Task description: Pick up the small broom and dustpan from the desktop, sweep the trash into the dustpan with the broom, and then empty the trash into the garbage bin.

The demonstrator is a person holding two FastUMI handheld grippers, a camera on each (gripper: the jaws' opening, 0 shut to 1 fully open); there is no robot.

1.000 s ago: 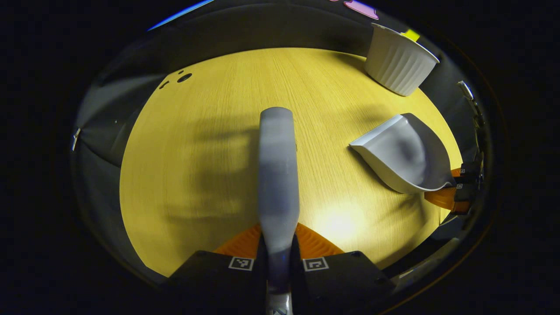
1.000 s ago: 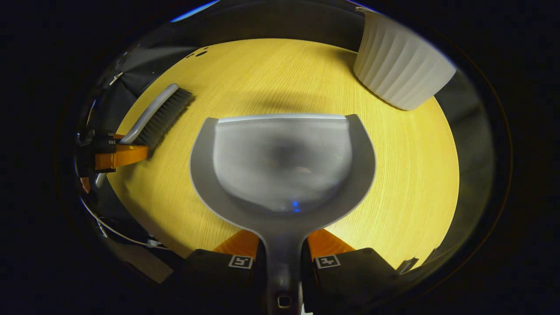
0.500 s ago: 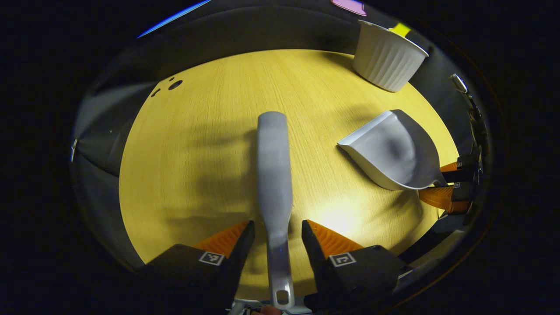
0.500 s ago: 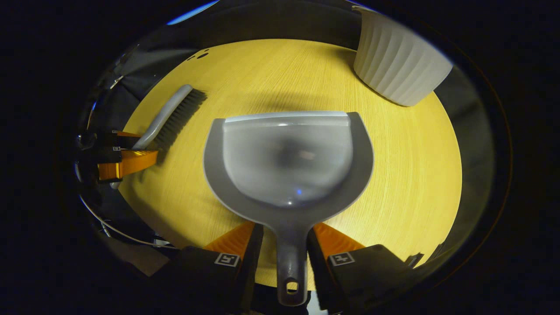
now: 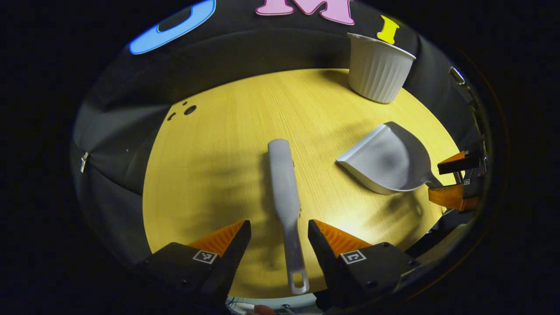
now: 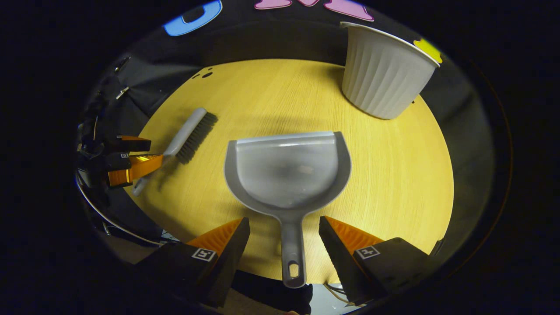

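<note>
Dim, sharp frames (fisheye-warped edges)

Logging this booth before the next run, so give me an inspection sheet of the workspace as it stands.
Surface: round yellow wood-grain table, a few dark spots at the far edge.
Job's things: broom and dustpan lie flat; white ribbed bin upright.
Clutter: no trash seen on the table.
Grippers: left gripper and right gripper open, each straddling a handle without touching.
Cables: thin cable past the table's near edge.
Surroundings: black cloth wall.
</note>
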